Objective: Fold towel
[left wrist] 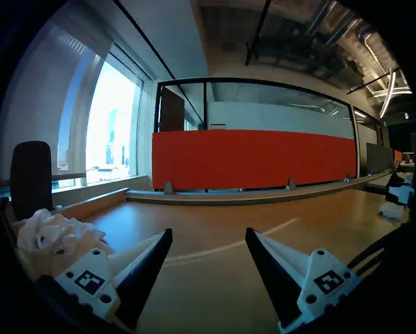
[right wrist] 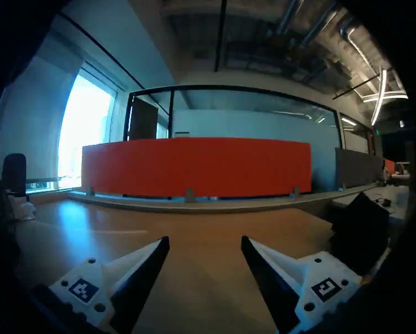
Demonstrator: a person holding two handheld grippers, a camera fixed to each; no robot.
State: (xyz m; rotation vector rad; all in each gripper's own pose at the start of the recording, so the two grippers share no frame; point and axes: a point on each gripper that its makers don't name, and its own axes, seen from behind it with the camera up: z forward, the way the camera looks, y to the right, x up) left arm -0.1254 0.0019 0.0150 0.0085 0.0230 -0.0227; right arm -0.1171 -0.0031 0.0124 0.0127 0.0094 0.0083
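A crumpled pale towel (left wrist: 54, 234) lies on the wooden table (left wrist: 219, 234) at the left of the left gripper view, just beyond the left finger. My left gripper (left wrist: 208, 236) is open above the bare tabletop with nothing between its fingers. In the right gripper view, my right gripper (right wrist: 205, 242) is also open over the wooden table (right wrist: 208, 234), holding nothing. A small pale bundle (right wrist: 21, 209) sits at the far left table edge in that view; I cannot tell what it is.
A long orange partition (left wrist: 252, 158) runs along the table's far edge. A dark chair back (left wrist: 30, 175) stands behind the towel by the window. A black box-like object (right wrist: 361, 231) rests on the table at the right. White items (left wrist: 397, 200) lie far right.
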